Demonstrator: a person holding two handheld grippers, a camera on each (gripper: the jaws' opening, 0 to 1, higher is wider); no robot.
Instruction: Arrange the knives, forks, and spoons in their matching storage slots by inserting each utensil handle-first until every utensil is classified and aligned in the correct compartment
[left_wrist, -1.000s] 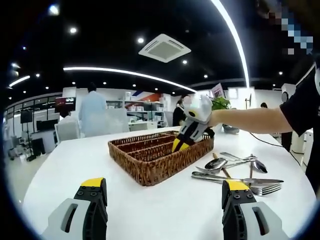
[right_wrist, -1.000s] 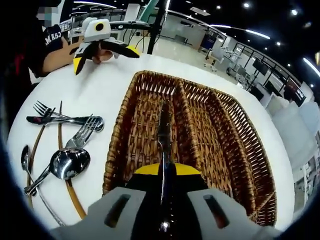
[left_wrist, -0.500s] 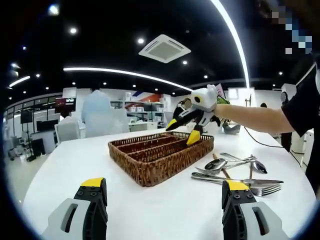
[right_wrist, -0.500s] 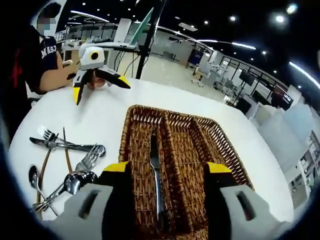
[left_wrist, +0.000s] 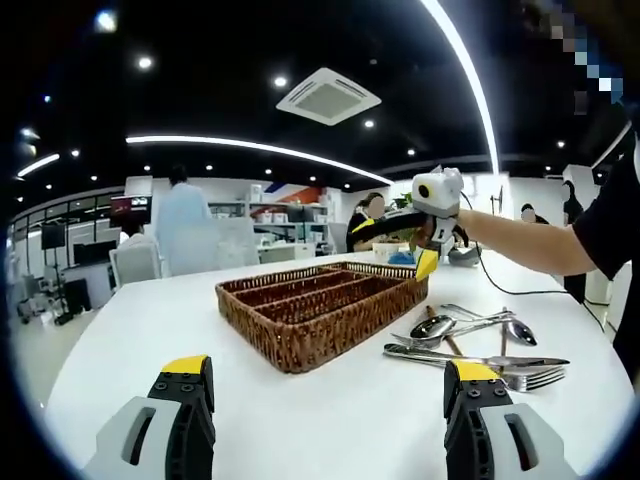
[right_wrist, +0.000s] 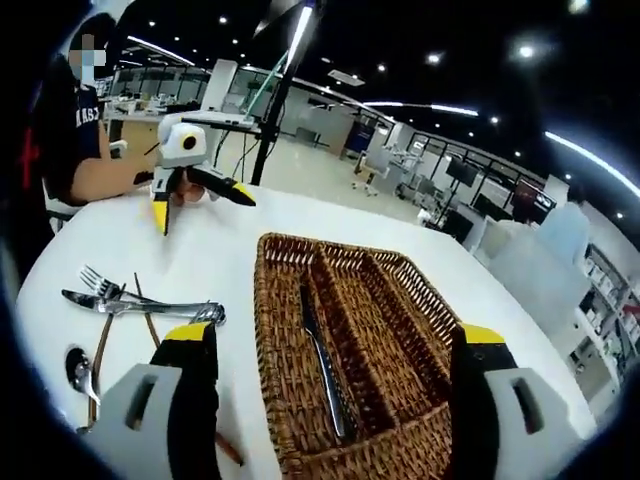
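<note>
A brown wicker basket (left_wrist: 300, 330) with three long slots stands on the white table. One knife (right_wrist: 322, 352) lies lengthwise in the slot nearest the loose cutlery. My right gripper (right_wrist: 336, 335) hovers open over the basket's (right_wrist: 262, 300) near end, nothing between its jaws; in the left gripper view my right gripper (left_wrist: 428, 225) hangs above the basket's far right corner. My left gripper (left_wrist: 328, 378) is open and empty, low over bare table in front of the basket. Loose forks, spoons and a knife (left_wrist: 470, 340) lie right of the basket; a fork (right_wrist: 100, 285) and a spoon (right_wrist: 80, 370) are among them.
The person's arm (left_wrist: 530, 240) reaches in from the right. My left gripper (right_wrist: 200, 205) is held open beyond the cutlery, across the table. Bare white tabletop (left_wrist: 150, 320) spreads left of the basket. Desks, chairs and people stand far behind.
My right gripper has opened, let go of the knife, which now lies in the basket slot, and drawn back and up from it. My left gripper has stayed where it was.
</note>
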